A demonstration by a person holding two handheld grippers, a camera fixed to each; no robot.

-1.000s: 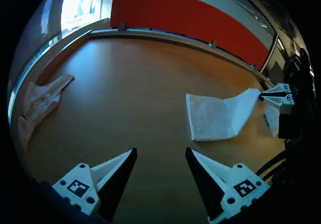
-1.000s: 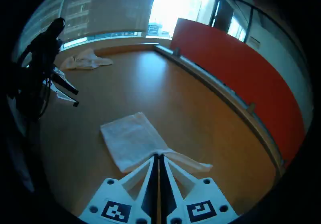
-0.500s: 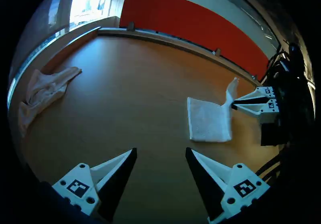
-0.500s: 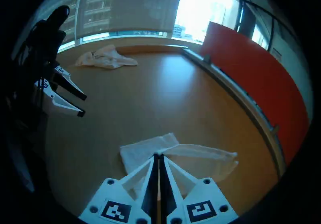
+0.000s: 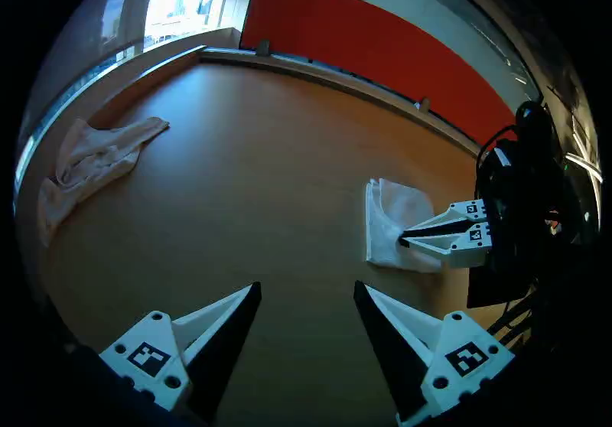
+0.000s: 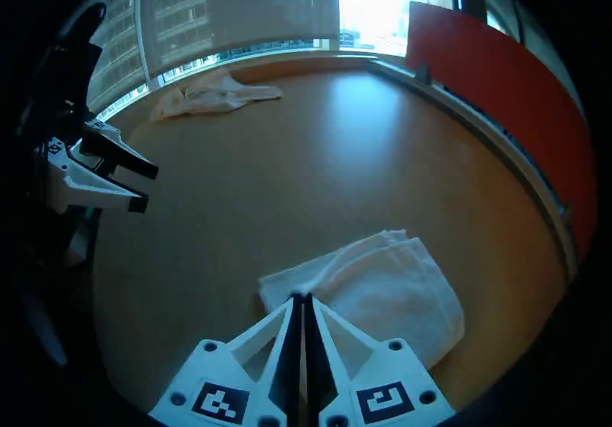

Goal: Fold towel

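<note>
Your right claw [image 6: 304, 301] pinches the edge of the folded towel [image 6: 386, 285] on the counter [image 5: 252, 182]; your left claw [image 5: 306, 291] hangs wide, well apart.

The left gripper [image 5: 306, 293] has jaws spread wide; the right gripper [image 6: 304, 298] has jaws pinching the towel [image 6: 382, 289].

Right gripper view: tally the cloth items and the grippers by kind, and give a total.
Cloths: 2, the folded towel and the crumpled cloth.
Grippers: 2, the left gripper with jaws open and the right gripper with jaws shut on the towel's near edge.
Total: 4.
</note>
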